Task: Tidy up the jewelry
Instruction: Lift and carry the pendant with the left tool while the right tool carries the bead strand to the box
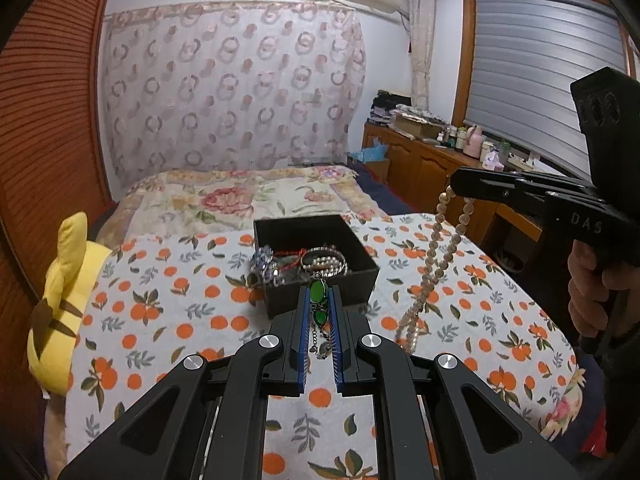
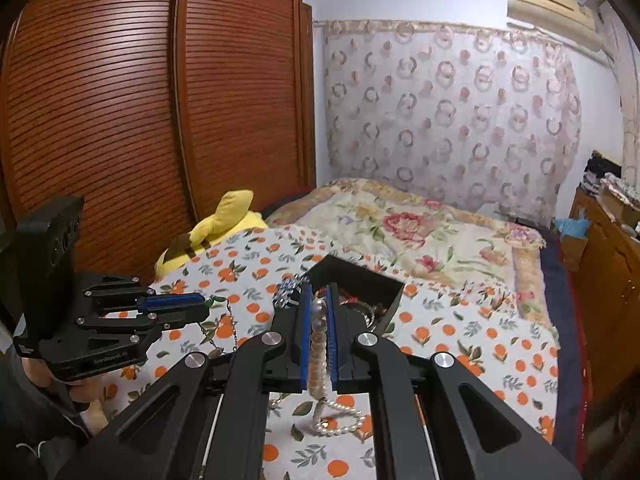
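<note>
1. The left tongs [image 1: 320, 316] are matt black plastic with blue ribbed pads and bright round metal pins.
2. The green pendant [image 1: 319, 292] looks glossy, like glass or stone, on a fine metal chain.
3. The pearl necklace [image 2: 320, 360] has smooth, softly shiny beads.
4. The black box [image 1: 360, 252] is matt.
5. The orange-print sheet [image 1: 500, 320] is printed cloth.
6. The wardrobe [image 2: 100, 100] is ribbed, reddish wood.
7. The yellow toy [image 1: 60, 300] is soft plush.
</note>
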